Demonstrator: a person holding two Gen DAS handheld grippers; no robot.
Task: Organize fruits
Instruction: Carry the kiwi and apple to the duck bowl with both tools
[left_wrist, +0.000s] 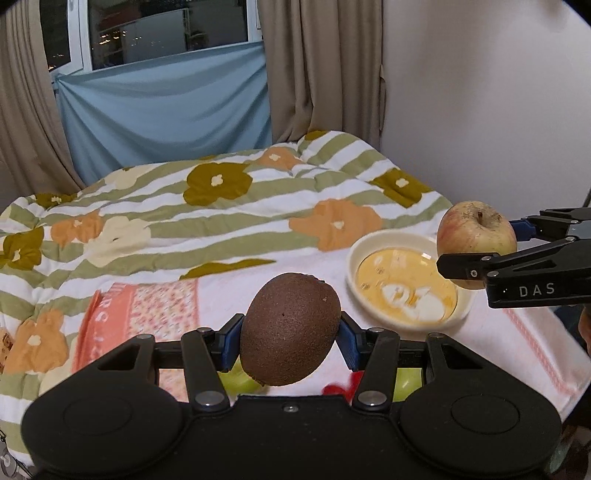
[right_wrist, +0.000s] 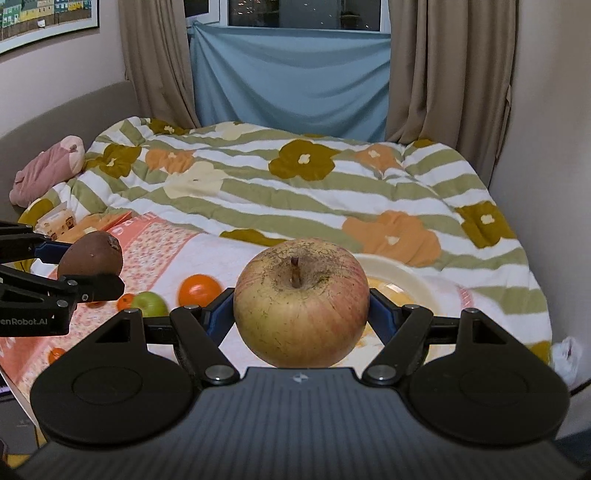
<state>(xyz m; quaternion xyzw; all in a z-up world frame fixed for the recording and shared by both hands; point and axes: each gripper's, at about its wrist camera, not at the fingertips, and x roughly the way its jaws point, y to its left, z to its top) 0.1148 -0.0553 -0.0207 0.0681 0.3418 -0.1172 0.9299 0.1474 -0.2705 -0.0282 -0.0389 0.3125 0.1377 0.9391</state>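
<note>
My left gripper (left_wrist: 291, 334) is shut on a brown kiwi (left_wrist: 290, 328) and holds it above the bed. It shows at the left of the right wrist view (right_wrist: 90, 269) too. My right gripper (right_wrist: 301, 304) is shut on a yellow-red apple (right_wrist: 301, 302), stem up, held over the near edge of a cream plate (right_wrist: 402, 273). In the left wrist view the apple (left_wrist: 476, 236) hangs at the right rim of the plate (left_wrist: 369, 251), which has a yellow centre. An orange (right_wrist: 197, 290), a green fruit (right_wrist: 149, 304) and small orange fruits lie on the towel.
A pink and white towel (right_wrist: 155, 251) covers the near part of the bed, on a flowered striped quilt (right_wrist: 295, 184). A pink soft toy (right_wrist: 48, 168) lies at the far left. Walls and curtains close in the bed.
</note>
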